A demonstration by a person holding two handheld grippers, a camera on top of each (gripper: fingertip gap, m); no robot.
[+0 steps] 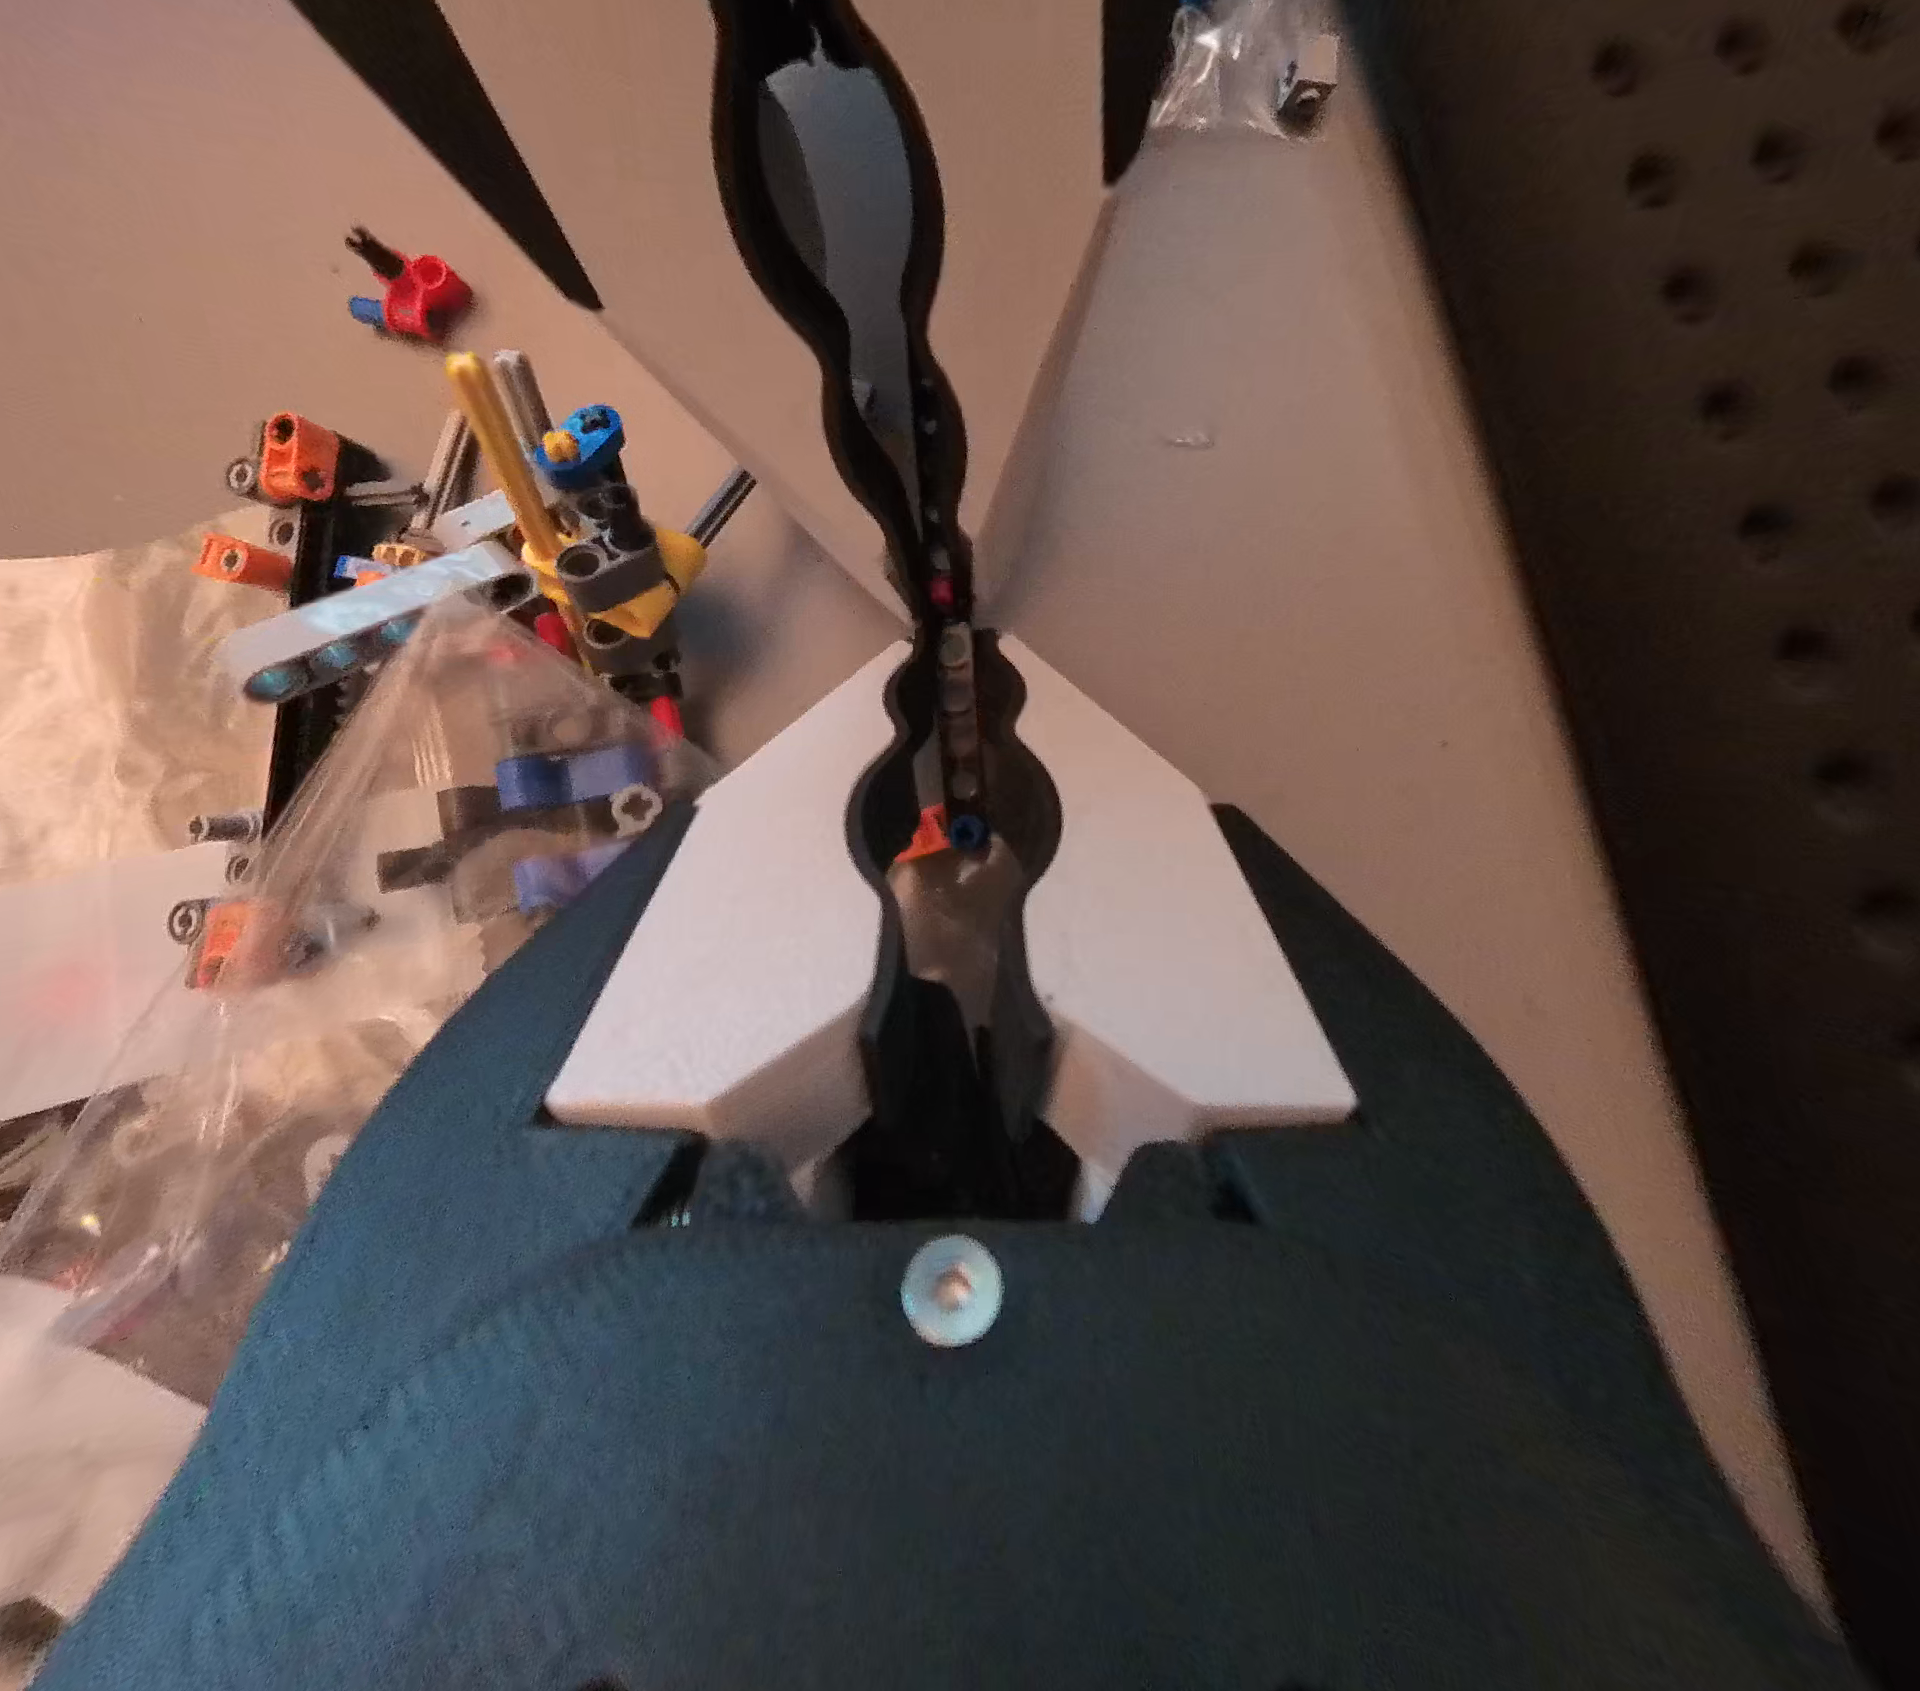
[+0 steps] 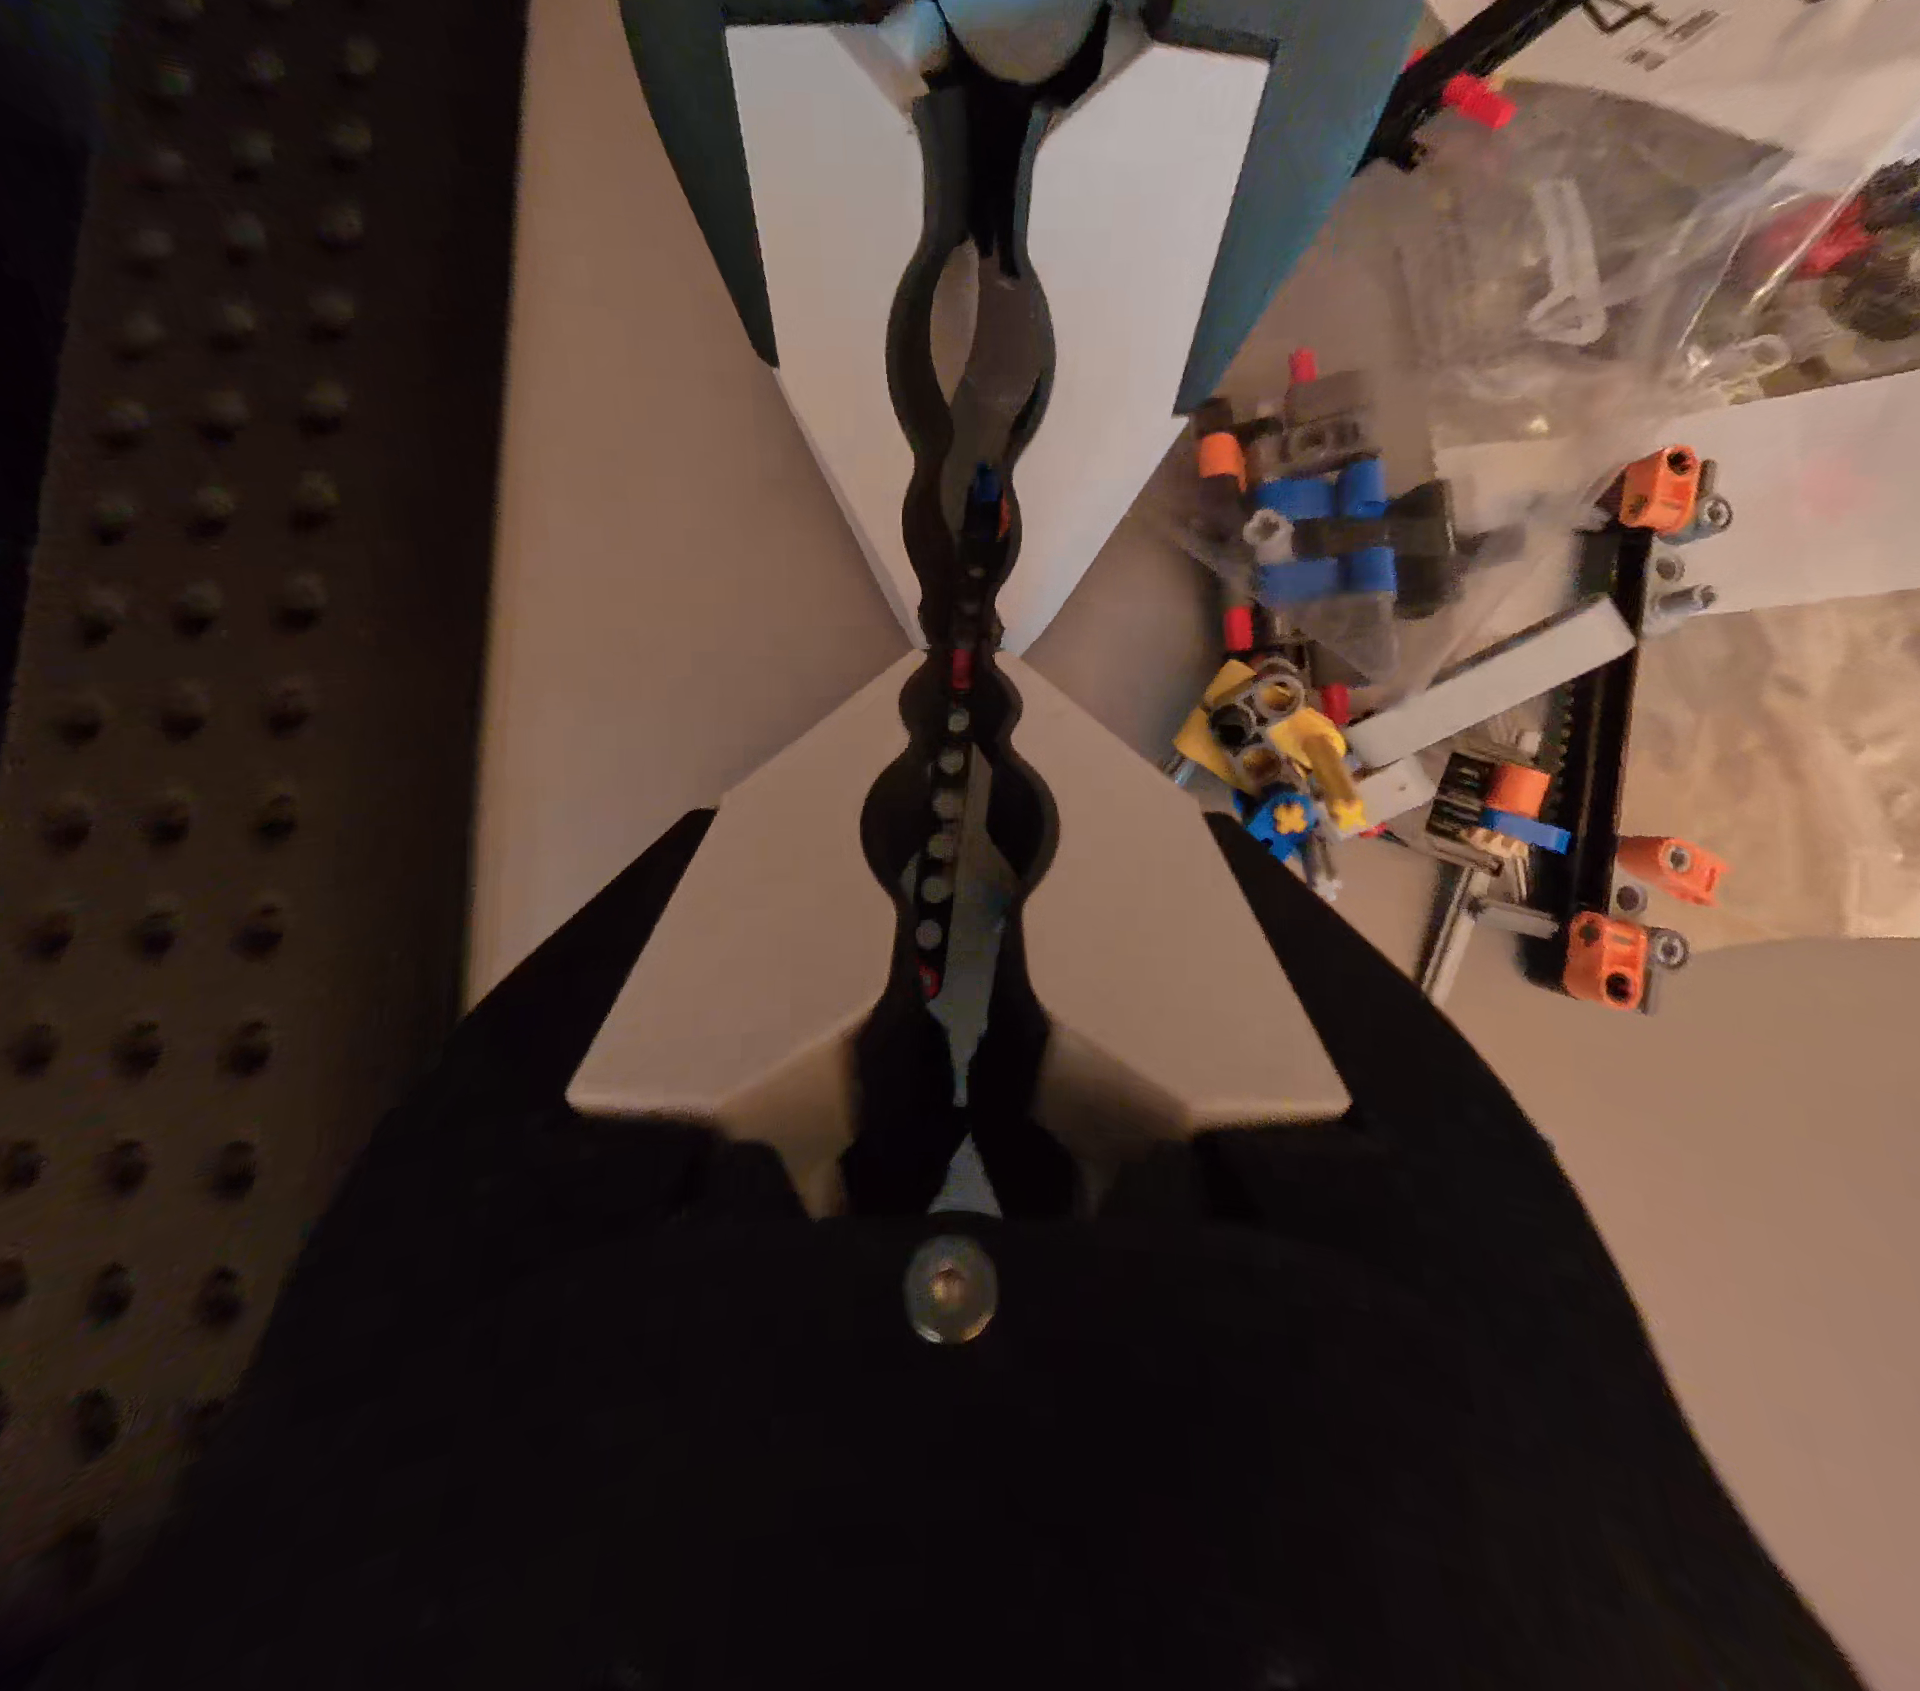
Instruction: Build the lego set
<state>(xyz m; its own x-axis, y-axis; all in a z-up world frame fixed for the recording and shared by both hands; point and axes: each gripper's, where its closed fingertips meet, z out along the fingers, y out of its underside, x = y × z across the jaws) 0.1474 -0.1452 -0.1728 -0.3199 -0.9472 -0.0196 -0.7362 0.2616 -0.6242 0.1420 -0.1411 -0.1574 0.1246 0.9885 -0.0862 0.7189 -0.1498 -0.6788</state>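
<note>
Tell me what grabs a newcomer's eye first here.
Two grippers meet tip to tip at centre, the left gripper and right gripper both clamping one black holed beam. Beside them on the table lies a bright half-built assembly with orange, blue and yellow parts.

Dark teal left gripper [image 1: 961, 654] and black right gripper [image 2: 961, 665], both with white fingers, wavy black pads, one silver screw

The surface [image 2: 1714, 1329] is pale and smooth, bordered on one side by a dark mat of raised studs [image 2: 208, 498]. On it lie a partly built lego assembly [image 2: 1558, 758] with orange connectors, a small red connector piece [image 1: 416, 291], clear plastic bags of parts [image 2: 1662, 239], and white paper sheets [image 2: 1766, 446].
</note>
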